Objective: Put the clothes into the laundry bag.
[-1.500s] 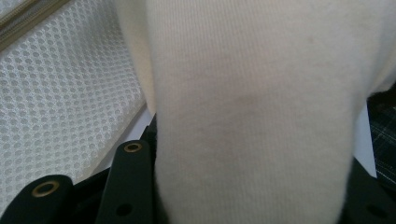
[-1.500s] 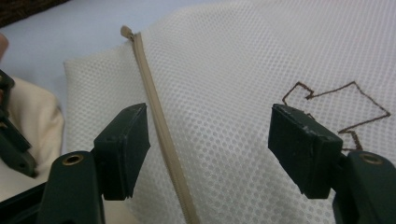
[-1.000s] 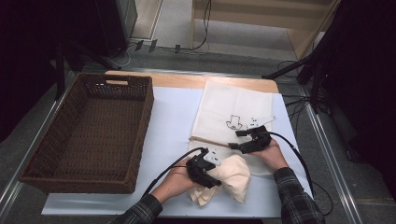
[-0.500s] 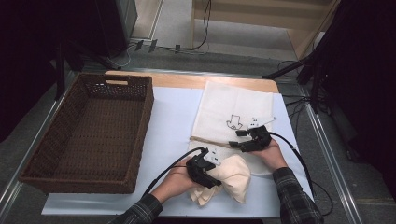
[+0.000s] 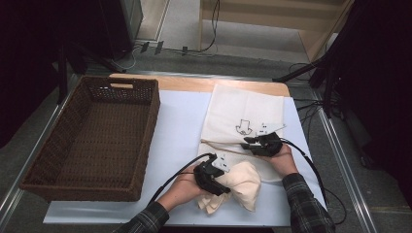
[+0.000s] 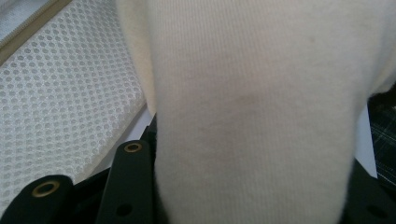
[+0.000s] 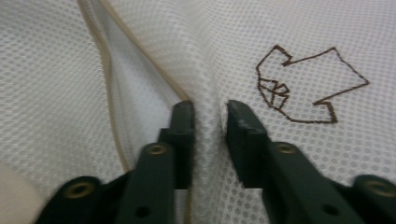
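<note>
White sheet (image 5: 180, 126) covers the table, wooden edge at the far side, dark floor with cables beyond

Near edge: both forearms in plaid sleeves come in from the bottom. Left hand (image 5: 187, 187) lies low on the sheet, knuckles up, left gripper (image 5: 218, 180) pointing right and slightly toward the person. Its jaws are clamped on a cream knit cloth (image 5: 240, 182), bunched into a rounded lump just right of the gripper; in the left gripper view the cloth (image 6: 252, 107) bulges up from between the jaws

Next out: right hand (image 5: 282, 158) sits palm-down, right gripper (image 5: 252, 144) pointing left across the table. Jaws have just been closing and now pinch a raised fold of the white mesh bag (image 5: 243, 114) close beside its tan-trimmed edge; right gripper view shows the mesh (image 7: 210, 116) squeezed between the pads

Bag lies flat, long axis running near-to-far, opening end toward the person, brown arrow-like print (image 5: 244, 128) just past the right gripper

Far left: brown wicker basket (image 5: 145, 126), long axis near-to-far, well apart from both grippers
</note>
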